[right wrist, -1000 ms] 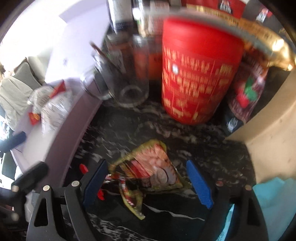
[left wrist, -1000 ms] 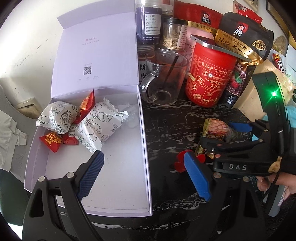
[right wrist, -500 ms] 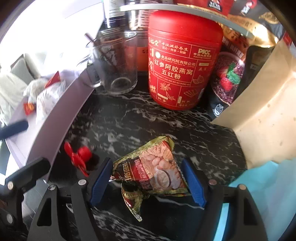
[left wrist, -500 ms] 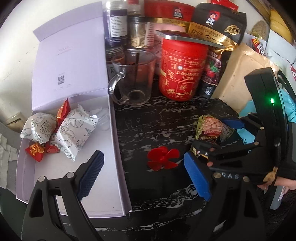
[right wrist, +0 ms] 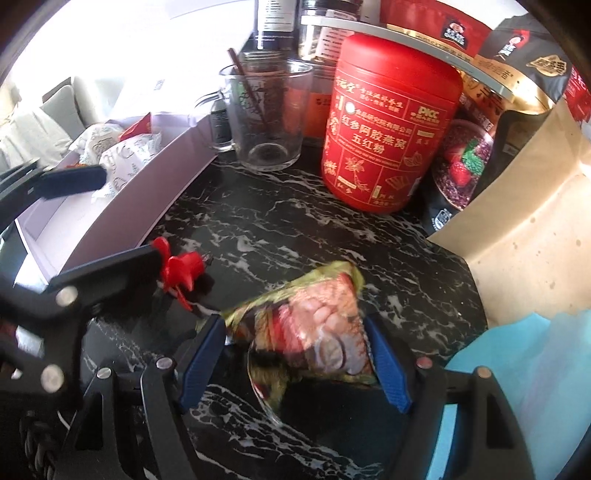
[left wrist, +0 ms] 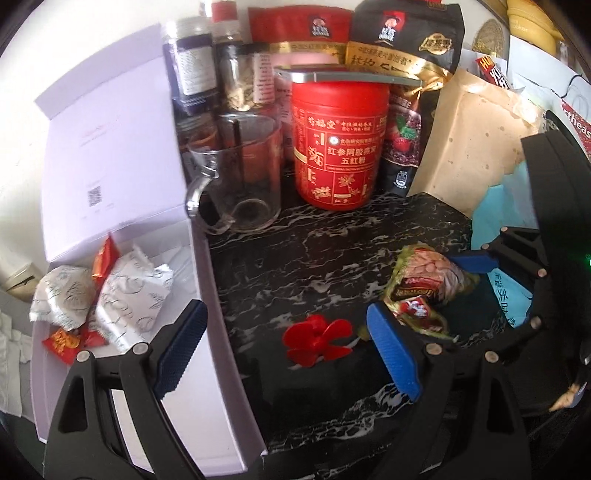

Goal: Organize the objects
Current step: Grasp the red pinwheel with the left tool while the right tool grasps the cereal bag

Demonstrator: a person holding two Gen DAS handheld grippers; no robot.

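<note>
Right wrist view: my right gripper (right wrist: pixel 295 360) clamps the snack packet (right wrist: pixel 314 332); lift clear, carry toward the lavender box (right wrist: pixel 122 206) at ten o'clock, left gripper (left wrist: pixel 284 347) spread empty.

I read 红参阿胶燕窝 五红粉 on the red canister (right wrist: pixel 388 136), with a PICC mark at its two o'clock. At twelve o'clock in the left view, both oat bags (left wrist: pixel 402 33) carry the Quaker logo. A QR code sits on the lavender box lid (left wrist: pixel 95 195); its print is unreadable.
</note>
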